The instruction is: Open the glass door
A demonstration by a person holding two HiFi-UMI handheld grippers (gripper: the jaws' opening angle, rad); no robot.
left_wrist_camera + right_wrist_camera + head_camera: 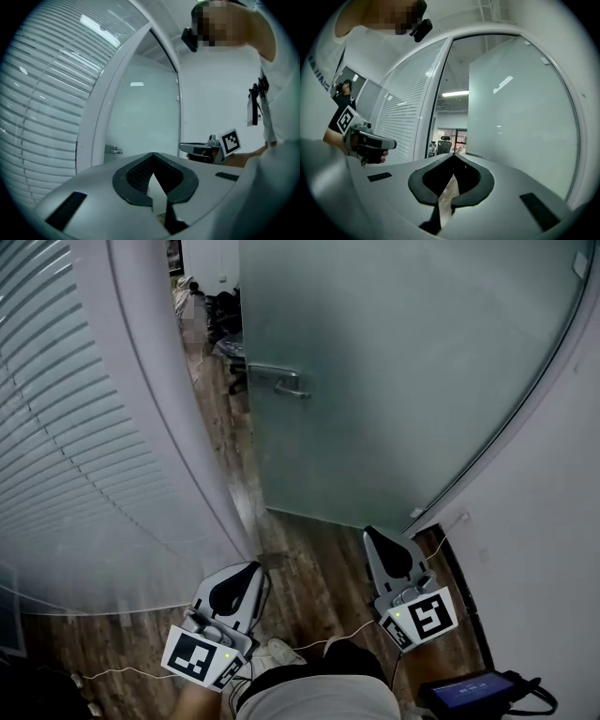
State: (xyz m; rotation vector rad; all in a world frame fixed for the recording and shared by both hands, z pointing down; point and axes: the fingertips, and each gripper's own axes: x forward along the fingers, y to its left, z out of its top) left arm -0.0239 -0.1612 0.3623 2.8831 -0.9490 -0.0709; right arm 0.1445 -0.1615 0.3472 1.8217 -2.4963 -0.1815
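Observation:
The frosted glass door (403, 371) stands ajar, and a gap at its left edge shows an office beyond. Its metal lever handle (278, 381) sits near that edge, well ahead of both grippers. My left gripper (251, 566) is low at the left, shut and empty, beside the white door frame (150, 399). My right gripper (372, 532) is shut and empty too, just short of the door's bottom corner. The left gripper view has the door (140, 117), the handle (112, 150) and my left gripper (153, 154). The right gripper view has the door (520, 117), the open gap and my right gripper (453, 155).
A glass wall with horizontal blinds (56, 427) runs along the left. A white wall (544, 521) closes the right. The floor (309, 568) is wood planks with a thin cable across it. A small screen device (473, 692) hangs at the bottom right. Office chairs (223, 310) stand past the gap.

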